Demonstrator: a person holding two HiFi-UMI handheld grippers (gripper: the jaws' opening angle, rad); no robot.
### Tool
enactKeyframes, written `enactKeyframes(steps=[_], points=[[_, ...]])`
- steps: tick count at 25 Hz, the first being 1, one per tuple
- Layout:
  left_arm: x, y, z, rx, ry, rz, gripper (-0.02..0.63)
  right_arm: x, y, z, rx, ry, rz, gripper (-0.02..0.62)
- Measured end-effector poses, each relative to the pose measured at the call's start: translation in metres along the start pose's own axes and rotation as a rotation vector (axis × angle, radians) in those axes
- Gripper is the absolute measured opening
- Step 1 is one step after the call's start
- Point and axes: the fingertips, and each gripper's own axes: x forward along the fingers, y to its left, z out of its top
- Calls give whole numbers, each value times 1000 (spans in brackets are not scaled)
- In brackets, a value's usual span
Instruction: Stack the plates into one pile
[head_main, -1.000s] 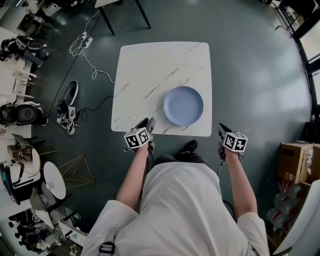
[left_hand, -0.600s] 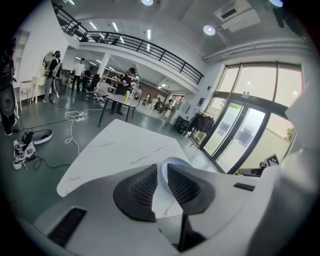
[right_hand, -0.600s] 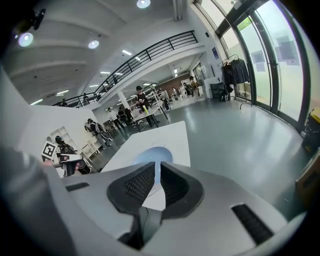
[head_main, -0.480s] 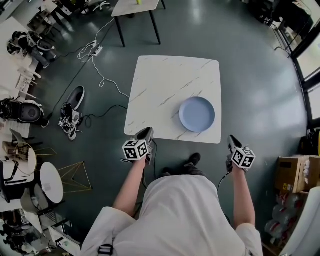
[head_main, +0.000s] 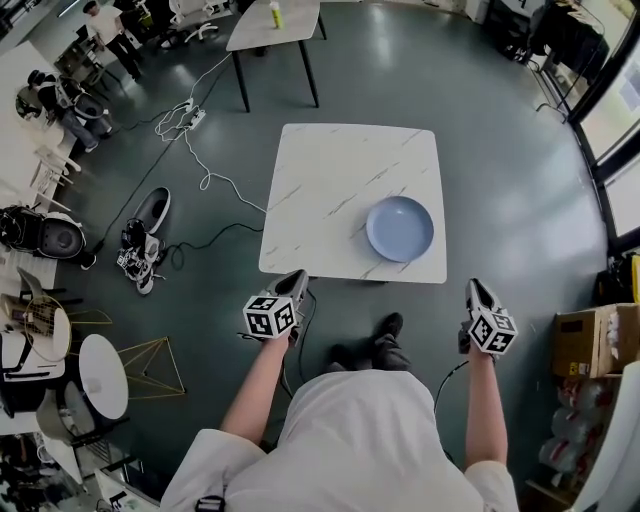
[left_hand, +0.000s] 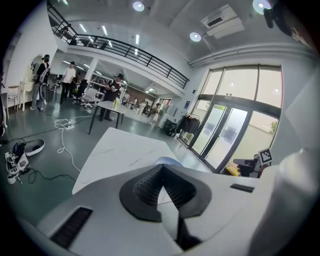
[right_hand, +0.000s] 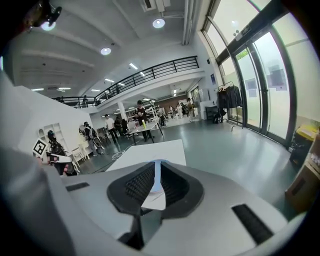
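One light-blue plate (head_main: 400, 228) lies on the near right part of the white marble table (head_main: 340, 180); whether it is a single plate or a pile I cannot tell. Both grippers hang off the table over the floor, pointing towards it. My left gripper (head_main: 293, 283) is near the front left corner; its jaws have just been closing and now meet with nothing between them (left_hand: 162, 166). My right gripper (head_main: 476, 291) is past the front right corner. A thin slit stays between its empty jaws (right_hand: 157, 164), and the plate (right_hand: 157, 176) shows through it.
The person's shoes (head_main: 380, 345) stand just short of the table's near edge. Cables (head_main: 200, 150) and loose shoes (head_main: 140, 235) lie on the floor at the left. A second table (head_main: 272, 22) stands further back. Cardboard boxes (head_main: 590, 335) sit at the right.
Both grippers have drawn back from the table's near edge towards the person and risen. The left gripper's jaws have closed. The plate has not moved on the table.
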Motion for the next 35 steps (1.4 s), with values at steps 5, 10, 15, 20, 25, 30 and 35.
enactKeyframes(steps=[5, 10, 15, 20, 25, 30, 35], points=[[-14, -16, 1, 6, 10, -24, 12, -22, 19, 9, -14, -48, 37, 51], [-23, -41, 11, 19, -34, -36, 12, -29, 21, 18, -27, -59, 85, 51], [-24, -64, 7, -5, -55, -64, 13, -31, 12, 18, -35, -44, 117, 46], [-20, -81, 8, 15, -73, -52, 12, -37, 3, 36, -84, -65, 155, 41], [-19, -89, 9, 24, -82, -41, 12, -39, -5, 45, -88, -71, 173, 40], [-21, -88, 16, 27, -92, -31, 12, -36, -1, 52, -92, -76, 191, 40], [-21, -88, 15, 31, -88, -26, 12, -36, 0, 52, -92, -78, 205, 41]])
